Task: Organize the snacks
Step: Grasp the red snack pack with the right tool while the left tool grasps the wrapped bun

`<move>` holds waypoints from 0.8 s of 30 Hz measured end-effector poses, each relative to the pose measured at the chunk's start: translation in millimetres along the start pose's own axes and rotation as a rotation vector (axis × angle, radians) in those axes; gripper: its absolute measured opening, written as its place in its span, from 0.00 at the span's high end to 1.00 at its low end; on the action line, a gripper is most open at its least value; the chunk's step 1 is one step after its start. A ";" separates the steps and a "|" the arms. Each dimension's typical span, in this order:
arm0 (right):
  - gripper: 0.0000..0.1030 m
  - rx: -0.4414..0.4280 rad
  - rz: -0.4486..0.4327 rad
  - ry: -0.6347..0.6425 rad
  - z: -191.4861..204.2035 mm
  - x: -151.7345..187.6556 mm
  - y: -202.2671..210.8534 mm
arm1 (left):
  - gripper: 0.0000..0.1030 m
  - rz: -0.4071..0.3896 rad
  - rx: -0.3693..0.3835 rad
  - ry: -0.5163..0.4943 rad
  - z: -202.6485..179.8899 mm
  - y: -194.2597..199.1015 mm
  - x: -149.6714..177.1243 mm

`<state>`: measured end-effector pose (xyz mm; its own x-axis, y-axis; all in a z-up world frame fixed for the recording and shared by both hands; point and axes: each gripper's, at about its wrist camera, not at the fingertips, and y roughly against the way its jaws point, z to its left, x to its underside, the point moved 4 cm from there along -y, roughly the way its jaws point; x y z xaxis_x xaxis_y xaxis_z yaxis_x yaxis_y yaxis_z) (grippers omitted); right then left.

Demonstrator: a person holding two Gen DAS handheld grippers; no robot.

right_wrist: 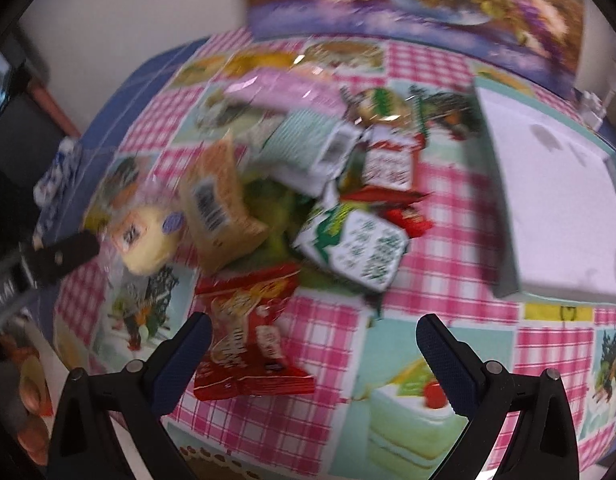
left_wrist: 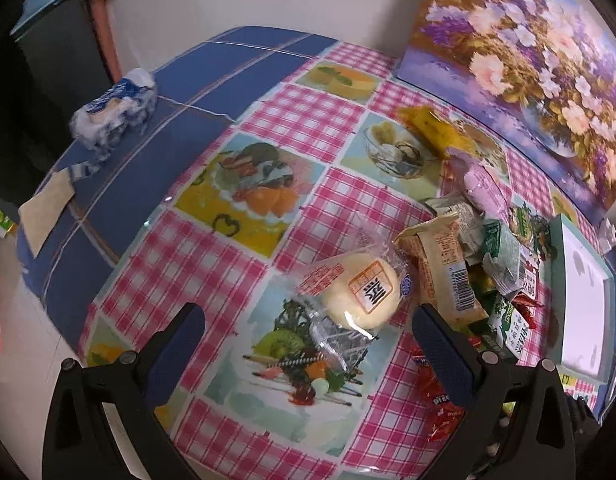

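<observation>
A heap of wrapped snacks lies on the checked tablecloth. A pale round bun in clear wrap (left_wrist: 362,292) lies at the heap's left edge, just ahead of my open, empty left gripper (left_wrist: 308,338). Beside it is a tan biscuit pack with a barcode (left_wrist: 440,268) and green-white packs (left_wrist: 504,256). In the right wrist view the bun (right_wrist: 147,240), the tan pack (right_wrist: 217,208), a green-white pack (right_wrist: 360,248) and red packs (right_wrist: 247,336) show. My right gripper (right_wrist: 314,346) is open and empty over the red packs. The left gripper's finger (right_wrist: 67,256) touches the bun's wrap.
A shallow white box with a teal rim (left_wrist: 584,296) stands right of the heap; it also shows in the right wrist view (right_wrist: 556,200). A flower painting (left_wrist: 528,48) leans on the wall. A blue-white packet (left_wrist: 111,112) lies on the blue cloth at the far left.
</observation>
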<state>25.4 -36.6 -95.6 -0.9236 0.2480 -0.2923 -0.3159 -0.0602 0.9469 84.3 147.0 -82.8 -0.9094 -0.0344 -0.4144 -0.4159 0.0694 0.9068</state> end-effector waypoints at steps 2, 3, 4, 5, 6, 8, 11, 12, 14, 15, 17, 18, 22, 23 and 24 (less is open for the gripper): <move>0.00 0.002 0.024 0.021 5.8 2.9 -7.4 | 0.00 0.011 0.016 -0.030 -5.1 -5.9 -1.9; 0.00 0.006 0.036 0.029 7.9 4.0 -11.6 | 0.00 0.015 0.021 -0.047 -8.2 -9.0 -3.1; 0.00 0.009 0.043 0.035 10.3 4.7 -14.0 | 0.00 0.019 0.021 -0.063 -10.9 -11.9 -3.8; 0.00 0.014 0.051 0.040 11.9 5.1 -16.0 | 0.00 0.023 0.021 -0.079 -13.9 -14.8 -4.5; 0.00 0.020 0.057 0.046 13.7 5.6 -18.7 | 0.00 0.028 0.023 -0.094 -17.3 -17.8 -5.0; 0.00 0.029 0.070 0.058 17.3 6.5 -22.9 | 0.00 0.040 0.031 -0.126 -24.5 -24.4 -5.4; 0.00 0.035 0.087 0.080 22.3 5.1 -30.5 | 0.00 0.046 0.020 -0.175 -33.0 -32.6 -5.2; 0.00 0.036 0.091 0.086 23.6 5.6 -32.2 | 0.00 0.048 0.009 -0.188 -34.6 -35.3 -4.9; 0.00 0.042 0.100 0.089 24.6 6.7 -35.5 | 0.00 0.051 -0.010 -0.207 -37.0 -40.0 -4.9; 0.00 0.049 0.103 0.087 24.6 6.5 -37.7 | 0.00 0.052 -0.015 -0.215 -37.7 -41.8 -4.5; 0.02 0.057 0.100 0.082 25.6 5.3 -41.7 | 0.00 0.050 -0.019 -0.228 -39.4 -44.2 -5.1; 0.05 0.058 0.097 0.081 24.9 5.7 -41.4 | 0.00 0.049 -0.019 -0.234 -40.2 -45.5 -5.7; 0.07 0.057 0.099 0.076 22.1 6.8 -42.3 | 0.00 0.042 -0.032 -0.262 -43.0 -50.4 -6.9; 0.10 0.054 0.101 0.074 21.9 6.6 -43.4 | 0.00 0.040 -0.037 -0.272 -43.2 -51.9 -7.2; 0.12 0.053 0.103 0.074 21.3 6.2 -42.8 | 0.00 0.039 -0.041 -0.281 -44.0 -53.1 -7.7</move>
<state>37.8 -11.9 -135.2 -0.9645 0.1712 -0.2009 -0.2089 -0.0300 0.9775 113.6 99.7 -124.4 -0.8920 0.2461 -0.3792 -0.3854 0.0244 0.9224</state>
